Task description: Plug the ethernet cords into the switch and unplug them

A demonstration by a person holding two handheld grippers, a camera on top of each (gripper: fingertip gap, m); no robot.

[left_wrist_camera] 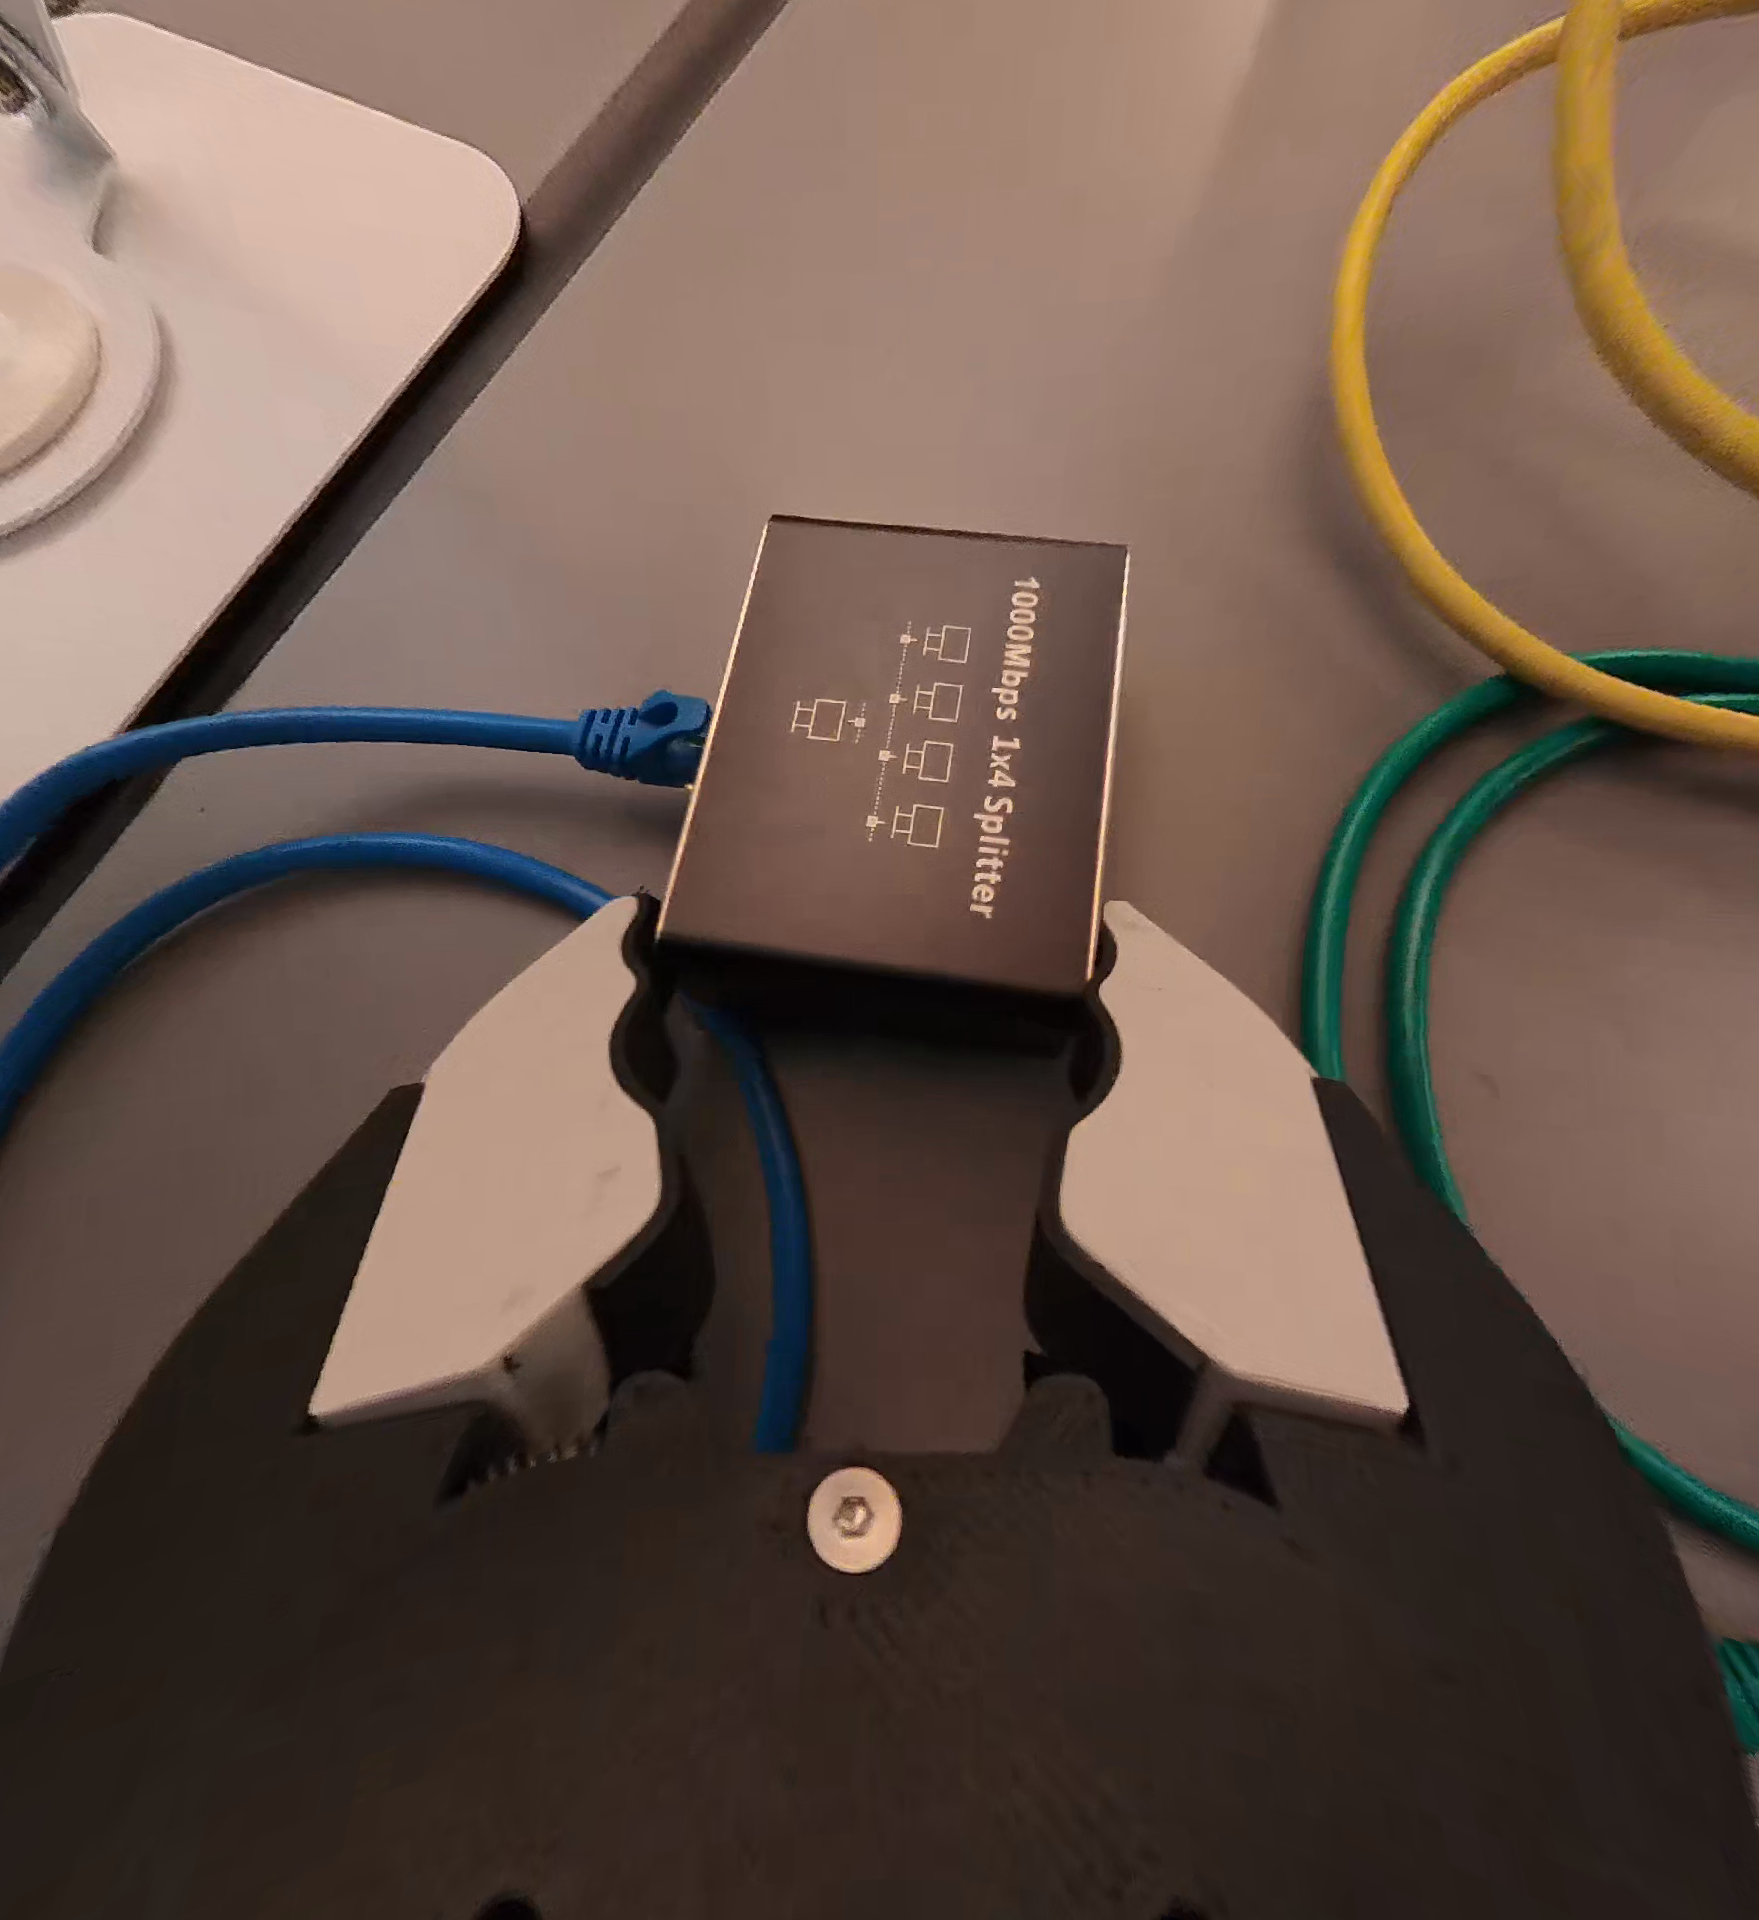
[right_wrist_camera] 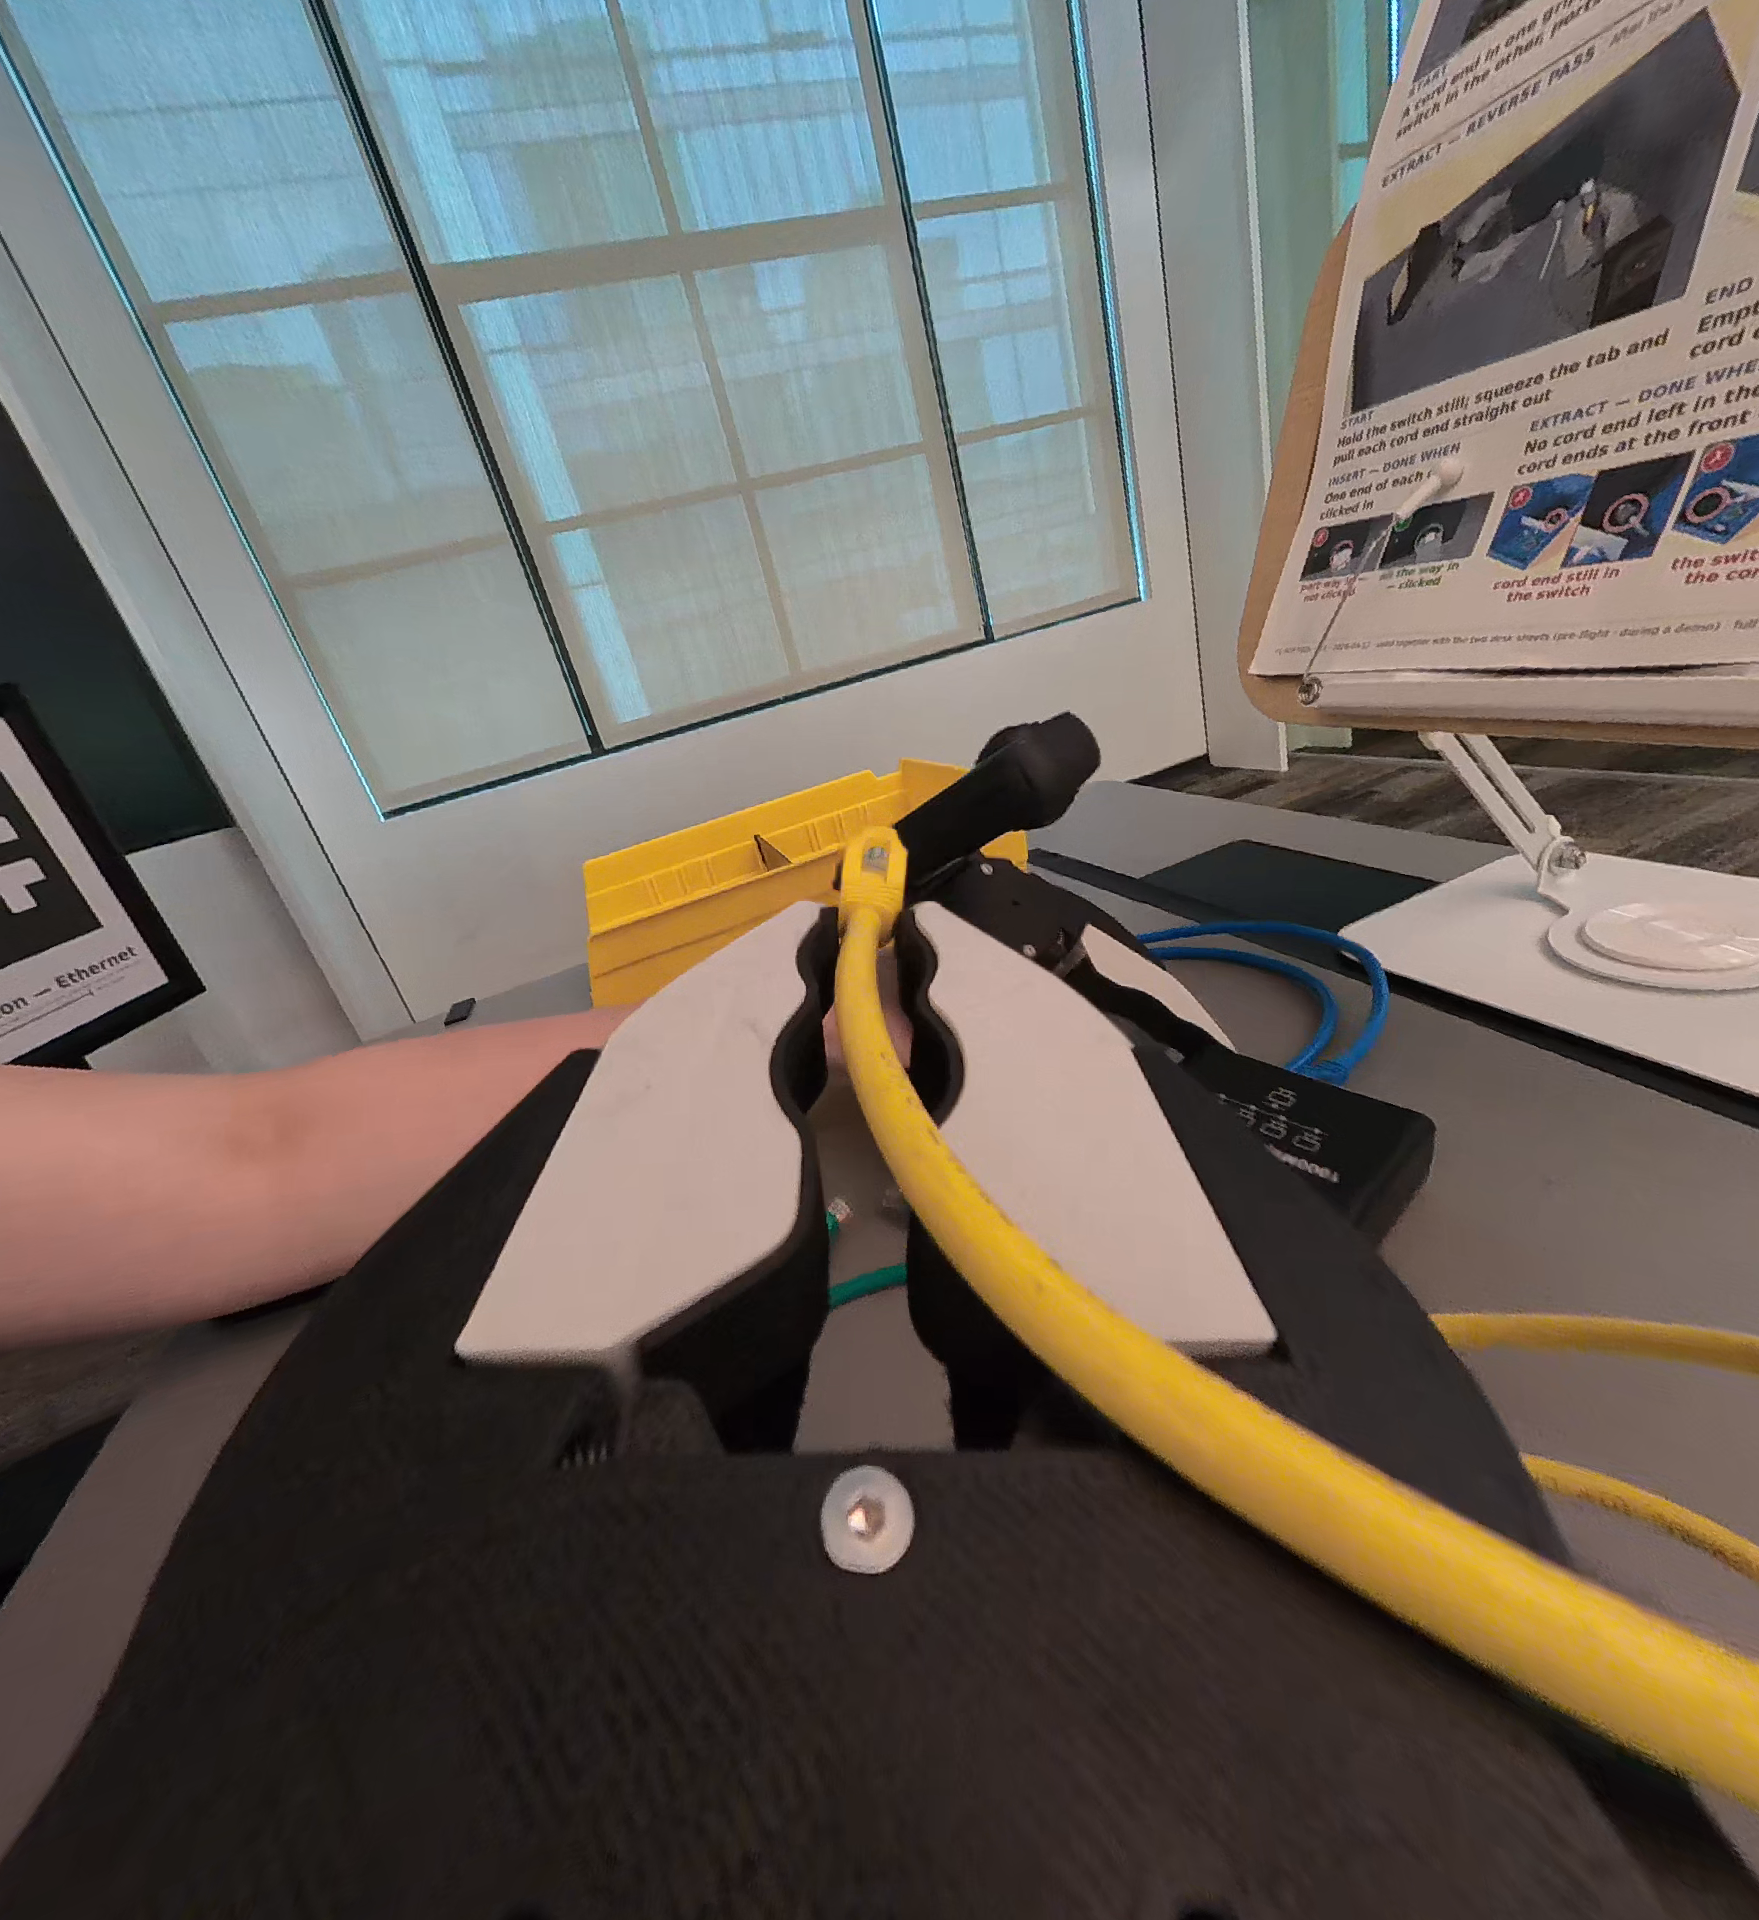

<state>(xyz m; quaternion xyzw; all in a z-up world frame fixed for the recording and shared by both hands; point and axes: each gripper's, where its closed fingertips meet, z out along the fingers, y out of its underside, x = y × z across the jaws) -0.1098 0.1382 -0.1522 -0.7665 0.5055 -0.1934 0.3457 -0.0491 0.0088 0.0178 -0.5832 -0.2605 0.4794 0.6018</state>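
Switch (left_wrist_camera: 901,764): flat on grey desk (left_wrist_camera: 1010,312), near end clamped by left gripper (left_wrist_camera: 875,940); blue cord (left_wrist_camera: 355,727) plugged into its left side, bare desk beyond. Right gripper (right_wrist_camera: 867,920): raised, tilted upward, fingers pinched on yellow cord (right_wrist_camera: 958,1164) behind its plug. Green cord (left_wrist_camera: 1374,935): looped right of switch.

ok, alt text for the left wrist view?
The left hand-held gripper clamps the near end of a black switch lying on a grey table. A blue cord is plugged into the switch's left side; green and yellow cords lie loose to the right.

Right hand-held gripper (right_wrist_camera: 870,925) clamps yellow cord (right_wrist_camera: 1010,1236) behind its plug (right_wrist_camera: 875,868).
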